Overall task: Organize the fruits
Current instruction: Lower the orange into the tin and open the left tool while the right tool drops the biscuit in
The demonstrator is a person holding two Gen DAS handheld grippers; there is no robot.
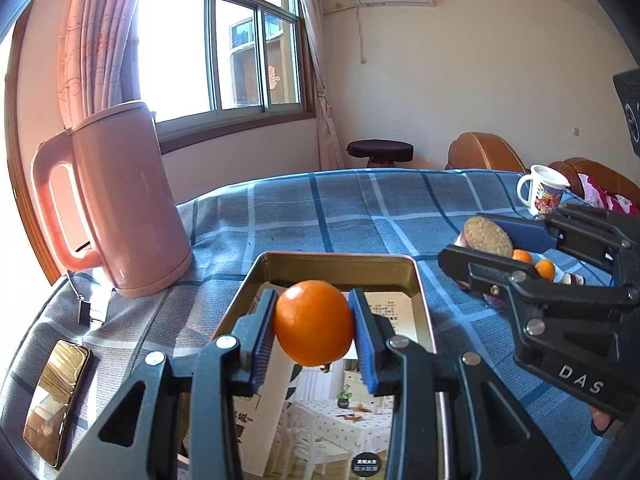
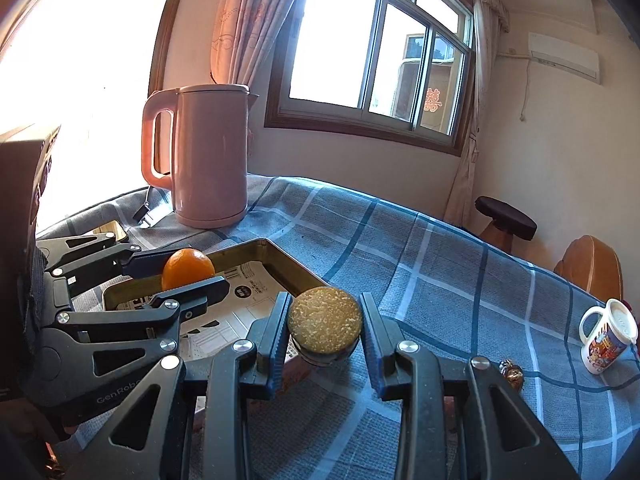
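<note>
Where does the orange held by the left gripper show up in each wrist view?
Left wrist view: orange sits bottom centre, clamped in the left gripper, over the gold tray.
Right wrist view: orange at middle left, in that gripper.
Shared landmark: pink kettle, behind the tray.
</note>
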